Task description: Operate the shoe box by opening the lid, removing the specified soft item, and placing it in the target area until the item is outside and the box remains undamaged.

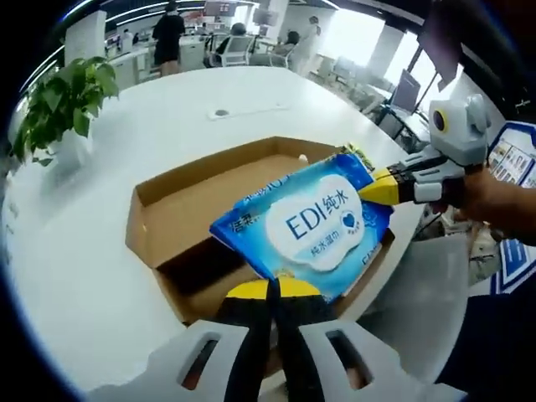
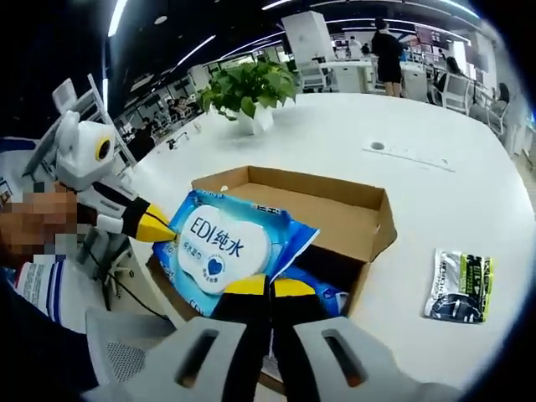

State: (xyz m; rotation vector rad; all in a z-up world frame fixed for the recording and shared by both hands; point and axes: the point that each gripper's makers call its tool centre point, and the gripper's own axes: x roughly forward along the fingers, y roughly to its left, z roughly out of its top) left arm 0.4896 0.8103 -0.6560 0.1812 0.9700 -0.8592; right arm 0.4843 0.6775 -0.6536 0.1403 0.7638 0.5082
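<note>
box: cardboard shoe box (image 1: 180, 219) (image 2: 352, 209) open on the white table (image 1: 100, 251) (image 2: 435, 193), lid flap up, near the table edge
wipes pack: blue soft pack (image 1: 314, 222) (image 2: 226, 243), label "EDI", held above the box opening, tilted, not resting on the table
left tongs: (image 1: 272, 289) (image 2: 163, 228) yellow tips together, clamped on one edge of the wipes pack
right tongs: (image 2: 268, 287) (image 1: 373, 191) tips together, clamped on the opposite edge of the same pack
inside box: second blue item under the pack in the right gripper view, cannot tell what
sachet: dark green/white sachet (image 2: 459, 285) flat on the table, well apart from the box
plant: potted green plant (image 1: 63, 105) (image 2: 251, 88) at the far side of the table
</note>
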